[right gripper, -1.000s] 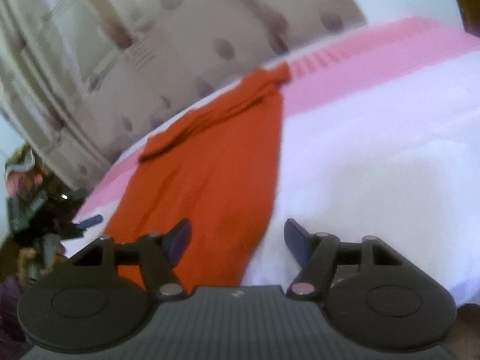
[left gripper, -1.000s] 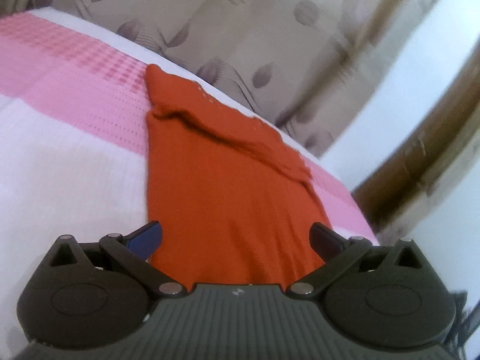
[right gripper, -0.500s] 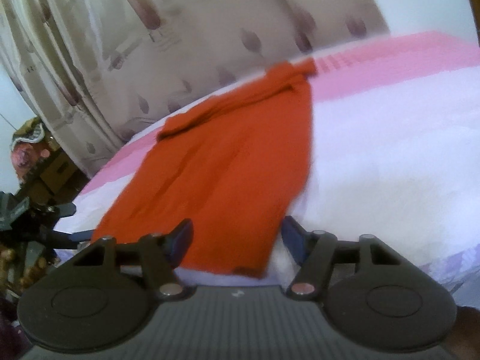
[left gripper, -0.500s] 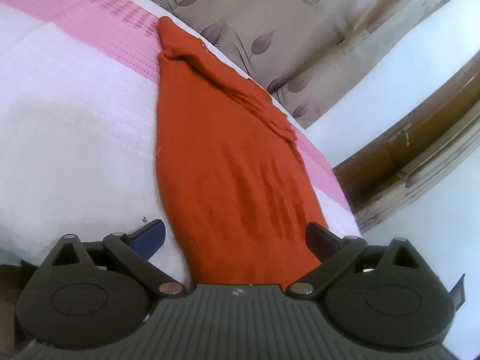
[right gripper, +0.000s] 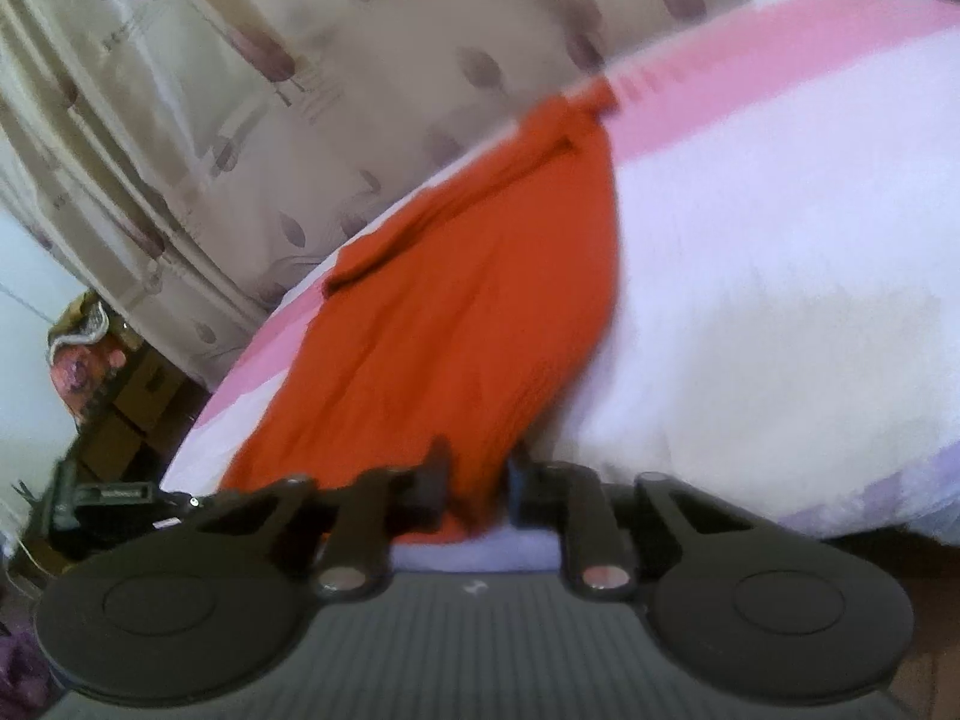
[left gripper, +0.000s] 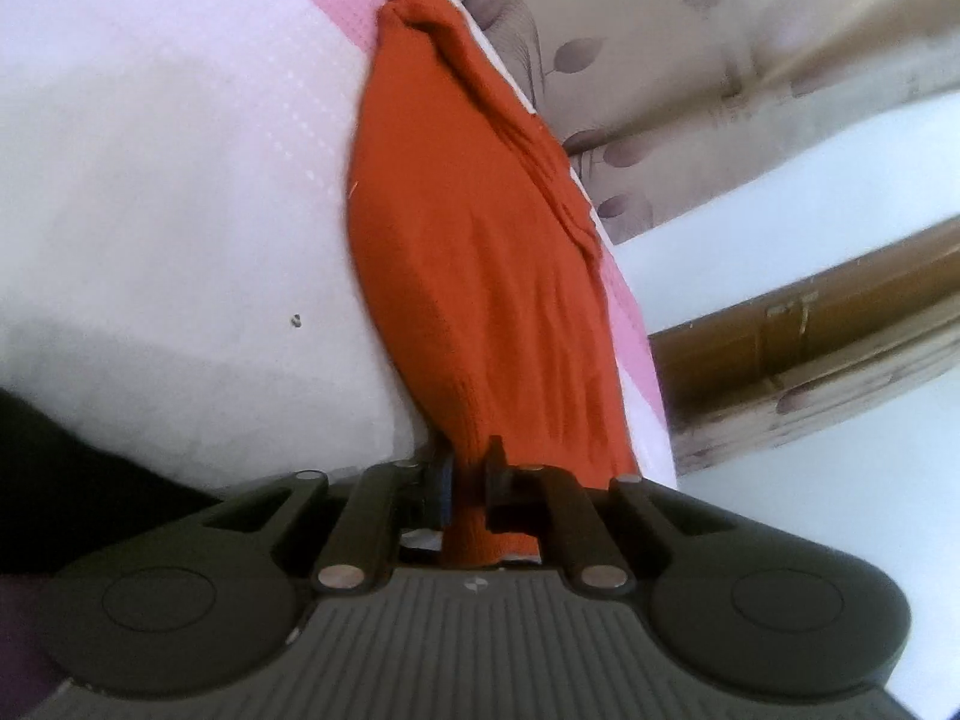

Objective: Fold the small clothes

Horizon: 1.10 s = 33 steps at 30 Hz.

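My left gripper [left gripper: 471,483] has just closed its jaws and is clamped on the near hem of the orange garment [left gripper: 480,252], at one corner. My right gripper [right gripper: 477,480] has likewise just closed and pinches the hem's other corner. The garment lies lengthwise on the white and pink bedsheet [left gripper: 180,192], reaching away toward the patterned curtain [right gripper: 240,120] behind the bed.

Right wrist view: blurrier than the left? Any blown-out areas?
Right wrist: yes, smeared across the orange garment and curtain. Left wrist: sharper, garment weave readable; the pale wall is washed out. Both bend straight edges, fisheye.
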{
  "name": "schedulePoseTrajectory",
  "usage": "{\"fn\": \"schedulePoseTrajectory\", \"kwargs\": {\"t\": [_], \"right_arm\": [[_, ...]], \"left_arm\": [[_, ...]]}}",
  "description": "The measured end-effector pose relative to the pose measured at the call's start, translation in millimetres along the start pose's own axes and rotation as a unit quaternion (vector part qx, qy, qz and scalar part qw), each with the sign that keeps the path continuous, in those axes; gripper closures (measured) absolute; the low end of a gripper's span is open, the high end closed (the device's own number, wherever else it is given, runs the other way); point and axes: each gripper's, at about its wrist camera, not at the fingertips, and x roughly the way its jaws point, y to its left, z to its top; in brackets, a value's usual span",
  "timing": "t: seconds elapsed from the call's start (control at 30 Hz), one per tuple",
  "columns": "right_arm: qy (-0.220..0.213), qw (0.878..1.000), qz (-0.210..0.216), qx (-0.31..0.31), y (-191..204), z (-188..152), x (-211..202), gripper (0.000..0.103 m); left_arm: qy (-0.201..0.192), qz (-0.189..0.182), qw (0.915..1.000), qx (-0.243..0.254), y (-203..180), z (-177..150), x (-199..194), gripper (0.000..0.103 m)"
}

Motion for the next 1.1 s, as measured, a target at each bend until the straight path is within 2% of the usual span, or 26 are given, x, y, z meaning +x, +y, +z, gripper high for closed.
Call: {"fn": "schedulePoseTrajectory", "kwargs": {"t": [0.03, 0.1, 0.17, 0.2, 0.23, 0.27, 0.3, 0.33, 0.4, 0.43, 0.47, 0.5, 0.57, 0.6, 0.67, 0.73, 0.93, 1.1], "right_arm": [[0.000, 1.000, -0.001, 0.002, -1.0, 0.2, -1.2, 0.086], [0.008, 1.000, 0.006, 0.009, -3.5, 1.4, -2.5, 0.086], [0.012, 1.000, 0.008, 0.020, -5.8, 3.1, -3.3, 0.086], [0.013, 0.999, 0.009, 0.028, -7.6, 4.2, -3.5, 0.086], [0.015, 0.999, 0.011, 0.033, -8.3, 3.9, -2.9, 0.086], [0.015, 0.999, 0.011, 0.035, -8.5, 4.5, -2.3, 0.085], [0.014, 0.999, 0.010, 0.035, -8.0, 4.4, -1.9, 0.085], [0.013, 0.999, 0.007, 0.030, -6.3, 4.2, -0.8, 0.085], [0.010, 1.000, -0.001, 0.011, -1.0, 3.5, 1.6, 0.086], [0.007, 1.000, -0.004, 0.008, -0.1, 3.6, 2.7, 0.086], [0.004, 1.000, -0.008, 0.007, 0.9, 3.3, 3.7, 0.090], [0.002, 1.000, -0.013, 0.004, 1.7, 3.0, 4.8, 0.095], [-0.004, 1.000, -0.007, 0.014, 0.4, 1.9, 4.2, 0.097], [-0.006, 1.000, 0.002, 0.021, -0.6, 2.0, 3.1, 0.097], [-0.016, 0.999, 0.024, 0.034, -0.5, 3.1, -1.7, 0.097], [-0.023, 0.998, 0.039, 0.047, 0.8, 7.5, -3.9, 0.097], [-0.044, 0.994, 0.083, 0.061, 9.3, 24.6, -6.4, 0.097], [-0.058, 0.990, 0.106, 0.067, 18.5, 42.4, -3.4, 0.097]], "left_arm": [[-0.005, 0.007, 0.9998, 0.020, -4.3, -1.3, -0.6, 0.093], [-0.009, 0.010, 0.9991, 0.040, -9.7, -2.8, -0.3, 0.084], [-0.007, -0.009, 0.9991, 0.040, -11.7, -0.5, 1.1, 0.053], [-0.007, -0.022, 0.9991, 0.036, -13.5, 1.2, 2.4, 0.045], [-0.006, -0.034, 0.9988, 0.034, -15.8, 2.4, 4.0, 0.033], [-0.006, -0.037, 0.9986, 0.037, -19.4, 2.8, 4.8, 0.026], [-0.006, -0.035, 0.9984, 0.045, -22.8, 2.5, 4.8, 0.025], [-0.006, -0.027, 0.9978, 0.060, -27.7, 2.0, 6.9, 0.026], [-0.008, -0.007, 0.9961, 0.087, -35.0, 0.2, 9.6, 0.044], [-0.009, 0.015, 0.9947, 0.101, -37.5, -0.4, 11.3, 0.088], [-0.001, 0.039, 0.9936, 0.106, -36.9, 0.1, 14.9, 0.096], [-0.003, 0.037, 0.9948, 0.095, -30.6, -0.5, 13.3, 0.096], [-0.018, 0.037, 0.9943, 0.099, -27.1, -2.8, 4.1, 0.096], [-0.031, 0.042, 0.9921, 0.114, -30.7, -4.2, -0.2, 0.096], [-0.054, 0.020, 0.9907, 0.124, -35.2, -2.2, -9.9, 0.096], [-0.078, 0.021, 0.9868, 0.140, -41.9, -0.3, -19.0, 0.096], [-0.113, 0.011, 0.9791, 0.169, -56.3, 7.8, -32.8, 0.096], [-0.139, 0.005, 0.9749, 0.174, -67.4, 15.9, -37.7, 0.096]]}}
